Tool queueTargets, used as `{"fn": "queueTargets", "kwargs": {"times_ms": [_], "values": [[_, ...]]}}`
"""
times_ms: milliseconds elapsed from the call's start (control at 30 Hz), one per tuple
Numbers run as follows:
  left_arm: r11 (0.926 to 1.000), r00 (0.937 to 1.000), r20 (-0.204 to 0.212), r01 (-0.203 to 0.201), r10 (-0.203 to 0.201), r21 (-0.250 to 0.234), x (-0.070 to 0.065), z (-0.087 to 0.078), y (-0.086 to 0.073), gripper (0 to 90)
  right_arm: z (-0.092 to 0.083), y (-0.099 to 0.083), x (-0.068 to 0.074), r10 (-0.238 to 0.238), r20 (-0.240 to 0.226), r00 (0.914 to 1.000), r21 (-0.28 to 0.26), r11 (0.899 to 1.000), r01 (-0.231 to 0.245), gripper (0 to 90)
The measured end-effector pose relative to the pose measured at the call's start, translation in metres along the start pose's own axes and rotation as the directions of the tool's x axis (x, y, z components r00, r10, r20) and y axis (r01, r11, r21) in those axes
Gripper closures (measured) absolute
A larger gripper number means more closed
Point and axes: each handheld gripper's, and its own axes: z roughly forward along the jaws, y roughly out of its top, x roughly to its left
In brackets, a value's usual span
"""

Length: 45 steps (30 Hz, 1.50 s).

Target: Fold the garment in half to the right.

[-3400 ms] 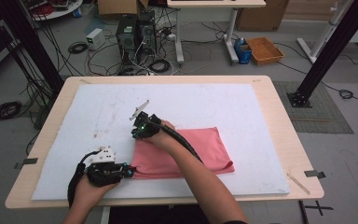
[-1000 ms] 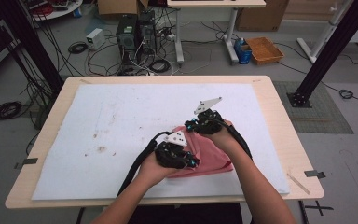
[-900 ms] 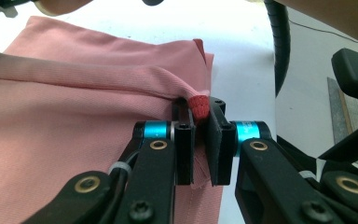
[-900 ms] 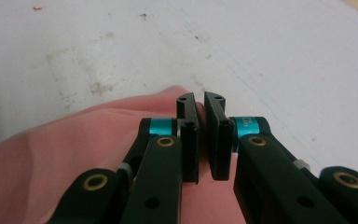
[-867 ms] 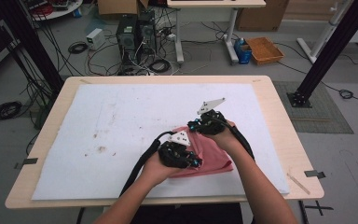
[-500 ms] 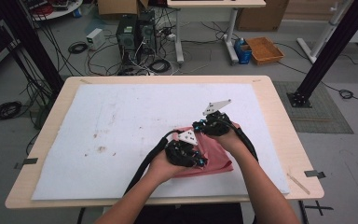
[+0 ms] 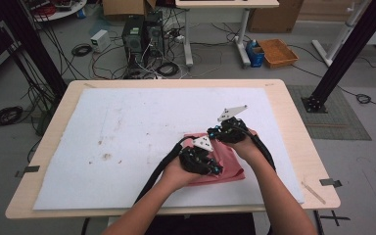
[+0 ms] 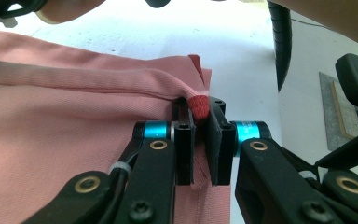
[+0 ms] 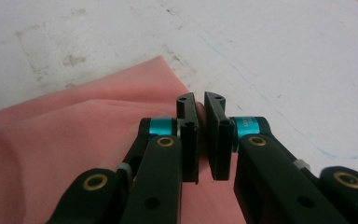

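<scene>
**Pink cloth pinched at two edges on the white mat**

Lying bunched on the white mat (image 7: 127,147), the pink cloth (image 7: 227,164) sat toward the near right part of that mat, well short of its far edge. Its surface was folded over itself, with a thick hem ridge running across it in the left gripper view (image 8: 88,81). The left hand-held gripper (image 8: 199,109) had its jaws clamped together on a rolled corner of the cloth, a small darker red bulge of fabric squeezed up between the pads. In the high view this left hand-held gripper (image 7: 200,159) rested on the near left side of the cloth, held by the person's left hand (image 7: 176,174).

The right hand-held gripper (image 9: 200,116) was likewise closed on the cloth, its pads pressing a fold of the fabric near the cloth's pointed corner, just beside bare mat. In the high view the right hand-held gripper (image 7: 227,129) stood at the cloth's far edge, with its grey three-cornered plate (image 7: 231,112) tilted up beyond it. Black cables trailed from both tools back along the forearms.

The mat bore brownish stains (image 7: 106,156) to the left of the cloth and covered most of the wooden desk (image 7: 293,127). Beyond the desk, relative to the cloth, computer towers (image 7: 139,32) and tangled cables lay on the floor.
</scene>
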Motion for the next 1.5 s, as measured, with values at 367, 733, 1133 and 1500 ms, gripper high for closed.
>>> {"fn": "queueTargets", "kwargs": {"times_ms": [367,733,1133,1500], "values": [[0.9999,0.9991,0.041,0.009,-0.008,-0.011,0.002,0.020,0.007,82.6,-0.012,-0.013,-0.009,0.009,0.037,0.9993,0.019,1.000,-0.009,85.2],[0.9998,0.9992,0.038,0.013,-0.014,0.012,0.006,0.039,0.014,81.2,-0.017,-0.030,-0.018,0.067,0.063,0.9957,0.012,0.998,-0.068,74.3],[0.9959,0.9891,-0.141,0.032,-0.044,-0.085,0.013,0.007,0.007,43.5,-0.040,-0.036,-0.017,0.133,0.103,0.9857,-0.069,0.990,-0.127,43.7],[0.9883,0.9588,-0.269,0.055,-0.092,-0.142,0.024,-0.050,-0.028,37.5,-0.050,-0.047,0.009,0.065,0.097,0.9932,-0.080,0.995,-0.057,45.3]]}}
